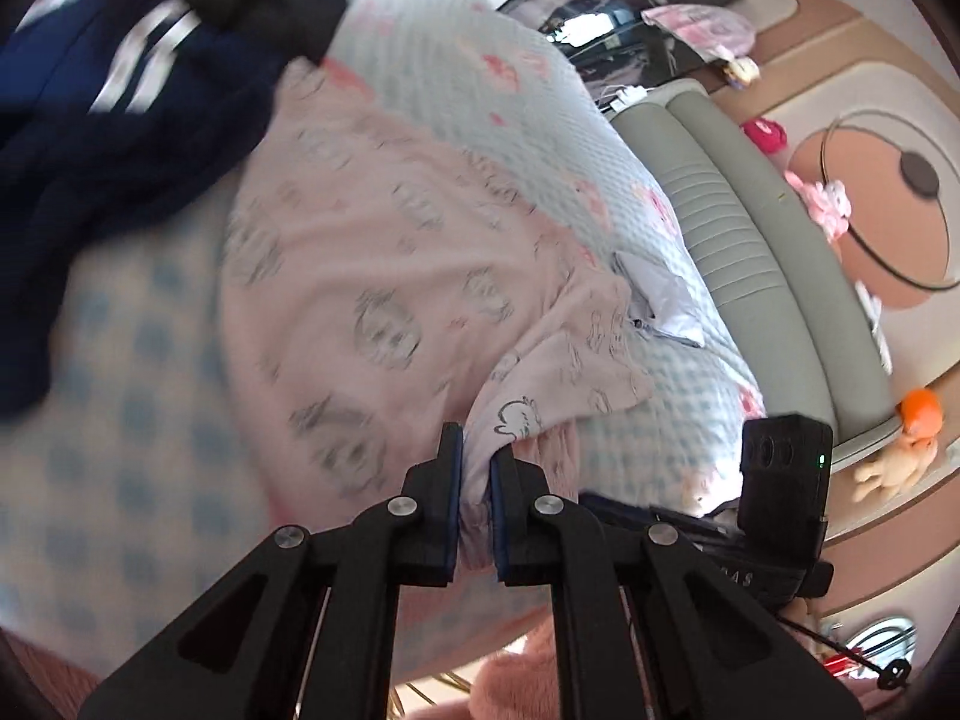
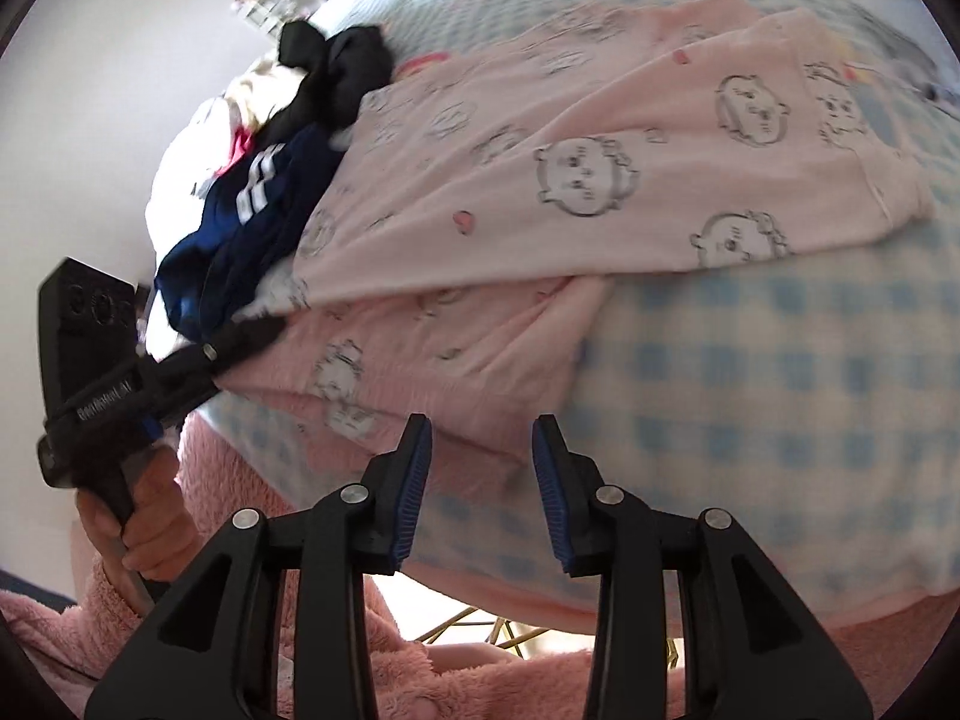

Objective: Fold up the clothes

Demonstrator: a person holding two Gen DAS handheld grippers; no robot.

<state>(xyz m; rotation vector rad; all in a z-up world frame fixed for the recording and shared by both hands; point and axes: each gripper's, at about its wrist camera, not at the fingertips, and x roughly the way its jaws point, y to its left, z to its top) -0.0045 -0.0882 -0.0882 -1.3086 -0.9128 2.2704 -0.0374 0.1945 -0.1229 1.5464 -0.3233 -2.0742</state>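
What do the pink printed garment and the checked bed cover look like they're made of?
Pink printed garment: thin, matte knit, probably cotton jersey; it drapes in soft folds and bunches between the left gripper pads.
Checked bed cover: thicker, puckered weave, seemingly a seersucker-type or quilted cotton; its dimpled texture shows in the left wrist view. Motion blur leaves both uncertain.

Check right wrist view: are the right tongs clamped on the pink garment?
No. The right tongs stand open with nothing between the blue pads, and the pink garment lies on the bed beyond them.
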